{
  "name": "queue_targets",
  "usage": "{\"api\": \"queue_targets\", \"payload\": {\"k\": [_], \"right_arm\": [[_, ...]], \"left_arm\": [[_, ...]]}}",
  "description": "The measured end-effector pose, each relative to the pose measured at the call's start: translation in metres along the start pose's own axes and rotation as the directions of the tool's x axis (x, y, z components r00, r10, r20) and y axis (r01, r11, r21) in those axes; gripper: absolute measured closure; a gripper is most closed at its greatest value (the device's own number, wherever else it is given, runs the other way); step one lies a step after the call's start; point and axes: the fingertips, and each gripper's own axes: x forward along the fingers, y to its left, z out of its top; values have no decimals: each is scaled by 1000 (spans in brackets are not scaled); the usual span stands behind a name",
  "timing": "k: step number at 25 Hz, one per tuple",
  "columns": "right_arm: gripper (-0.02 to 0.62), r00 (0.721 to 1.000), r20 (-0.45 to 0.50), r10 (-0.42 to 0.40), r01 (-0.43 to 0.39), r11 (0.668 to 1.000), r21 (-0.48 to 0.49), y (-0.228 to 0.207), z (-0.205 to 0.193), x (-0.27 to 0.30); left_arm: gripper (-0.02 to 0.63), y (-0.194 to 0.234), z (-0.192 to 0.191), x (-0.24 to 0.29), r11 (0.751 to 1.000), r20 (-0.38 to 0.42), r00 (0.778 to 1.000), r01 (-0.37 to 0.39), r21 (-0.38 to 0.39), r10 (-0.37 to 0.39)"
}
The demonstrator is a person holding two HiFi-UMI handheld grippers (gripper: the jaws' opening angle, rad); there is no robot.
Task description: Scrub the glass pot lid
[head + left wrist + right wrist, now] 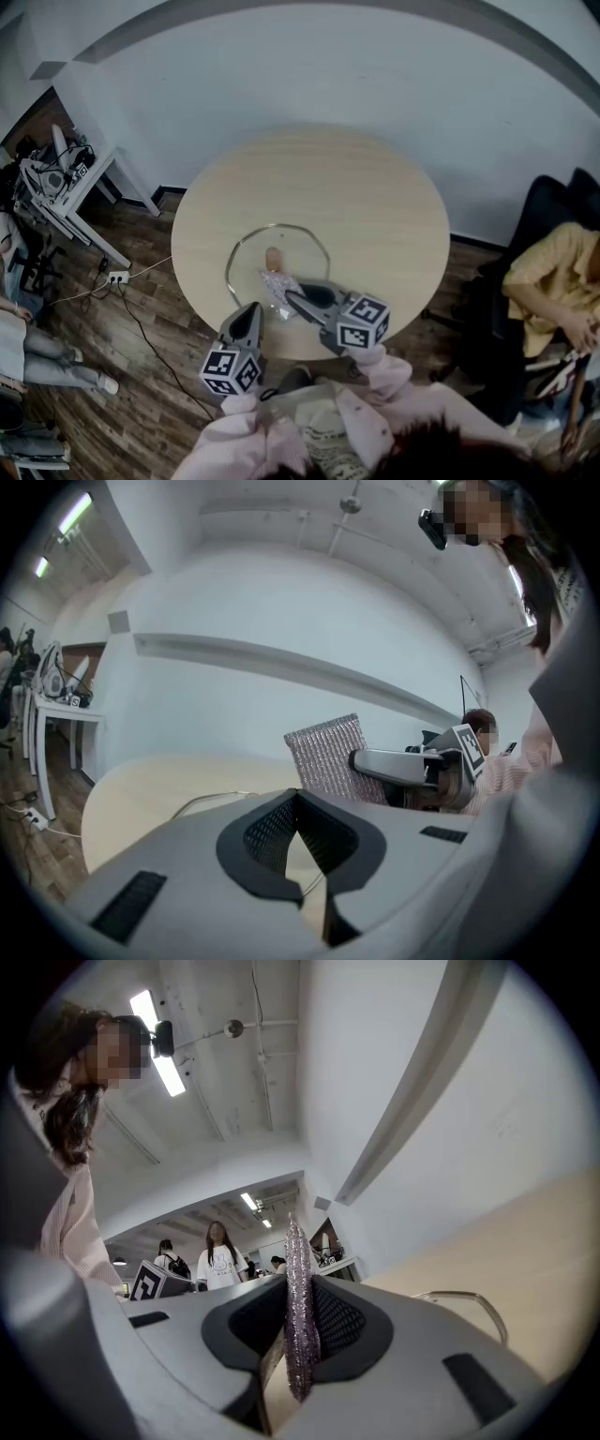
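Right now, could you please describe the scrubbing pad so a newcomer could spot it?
On the round wooden table lies a glass pot lid. Over its near edge, the right gripper clamps the scrubbing pad in its jaws: a thin, silvery, glittering mesh rectangle, unlike the clear lid.

lid (281, 226) on the table (375, 206) near its front edge; scrub pad (277, 284) over lid's front part, in right gripper (290, 299).
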Motion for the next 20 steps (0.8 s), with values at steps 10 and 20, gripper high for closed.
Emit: {"api": "queue_targets", "payload": {"k": [10, 20], "right_arm": [[520, 1000, 6, 25, -25, 1000, 2, 4, -4, -3], [522, 1000, 14, 20, -21, 1000, 6, -1, -1, -8]], "left_arm": [[606, -7, 3, 0, 1000, 9, 1000, 3, 25, -3], [606, -10, 5, 4, 1000, 11, 1000, 5, 24, -5]]}}
